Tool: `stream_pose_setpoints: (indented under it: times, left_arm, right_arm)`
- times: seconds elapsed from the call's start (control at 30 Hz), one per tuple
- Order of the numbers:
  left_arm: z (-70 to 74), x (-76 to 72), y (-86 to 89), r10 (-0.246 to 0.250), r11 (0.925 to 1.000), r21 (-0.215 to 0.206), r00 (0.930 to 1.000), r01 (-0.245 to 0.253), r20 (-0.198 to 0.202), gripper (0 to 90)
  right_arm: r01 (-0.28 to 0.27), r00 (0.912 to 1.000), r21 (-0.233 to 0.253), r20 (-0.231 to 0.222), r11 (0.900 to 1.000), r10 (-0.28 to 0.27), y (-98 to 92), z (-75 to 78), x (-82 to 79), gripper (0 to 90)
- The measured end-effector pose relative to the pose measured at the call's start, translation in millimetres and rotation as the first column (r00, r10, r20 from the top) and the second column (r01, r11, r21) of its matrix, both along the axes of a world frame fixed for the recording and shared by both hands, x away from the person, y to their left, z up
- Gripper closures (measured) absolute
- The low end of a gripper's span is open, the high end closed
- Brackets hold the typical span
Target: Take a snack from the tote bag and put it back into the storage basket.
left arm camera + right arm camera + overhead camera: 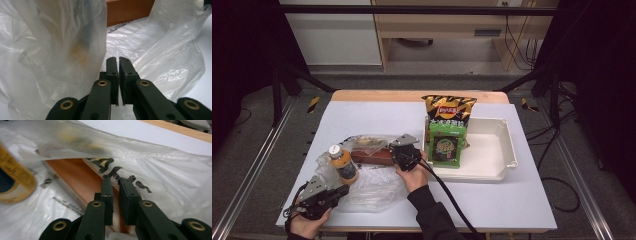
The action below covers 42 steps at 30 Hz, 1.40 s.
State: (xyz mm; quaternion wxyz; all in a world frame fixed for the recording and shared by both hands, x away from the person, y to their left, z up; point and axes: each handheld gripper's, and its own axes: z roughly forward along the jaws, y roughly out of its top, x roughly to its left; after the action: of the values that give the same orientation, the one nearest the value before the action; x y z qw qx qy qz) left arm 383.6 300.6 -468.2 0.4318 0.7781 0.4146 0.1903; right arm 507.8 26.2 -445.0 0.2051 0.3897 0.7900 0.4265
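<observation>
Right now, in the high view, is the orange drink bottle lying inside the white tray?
No, the bottle stands on the plastic bag, left of the white tray.

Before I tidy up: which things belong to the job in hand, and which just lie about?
In the job:
plastic bag
bottle
brown box
left tool
right tool

Lying about:
chip bag
green packet
white tray

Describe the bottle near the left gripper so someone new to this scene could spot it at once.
Start at the white table and find the crumpled clear plastic bag at its near left. The bottle stands at the bag's left edge, just beyond the left gripper. Its white cap and orange-yellow body set it apart from the flat brown box beside it.
</observation>
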Motion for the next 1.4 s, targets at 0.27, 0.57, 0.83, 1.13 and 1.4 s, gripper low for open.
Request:
stream_pose_setpoints:
  times: [0.27,0.57,0.83,1.13,1.4]
  left_arm:
    - [-0.2,0.2,0.2,0.001,1.0,0.0,1.0,-0.001,0.0,86.4]
    - [-0.7,0.5,0.0,0.0,1.0,0.001,1.0,0.0,-0.002,87.3]
    - [-0.6,0.5,0.6,-0.005,1.0,0.006,1.0,0.005,-0.001,87.6]
    - [-0.8,0.6,0.3,-0.003,1.0,0.008,1.0,0.003,-0.002,87.7]
    - [-0.5,0.4,0.7,-0.004,1.0,0.009,1.0,0.004,0.0,87.6]
  right_arm:
    - [0.065,0.9978,-0.011,0.014,0.998,-0.065,-0.4,-4.1,11.4,85.9]
    - [0.119,0.9927,-0.026,0.025,0.993,-0.118,4.2,-3.7,19.3,90.0]
    - [0.167,0.9859,-0.046,0.023,0.985,-0.166,8.1,-5.7,28.1,90.0]
    - [0.068,0.9973,-0.052,-0.024,0.996,-0.069,11.3,-2.2,14.4,90.0]
    - [-0.059,0.9964,-0.01,-0.062,0.998,0.058,9.2,-4.0,-6.5,82.1]
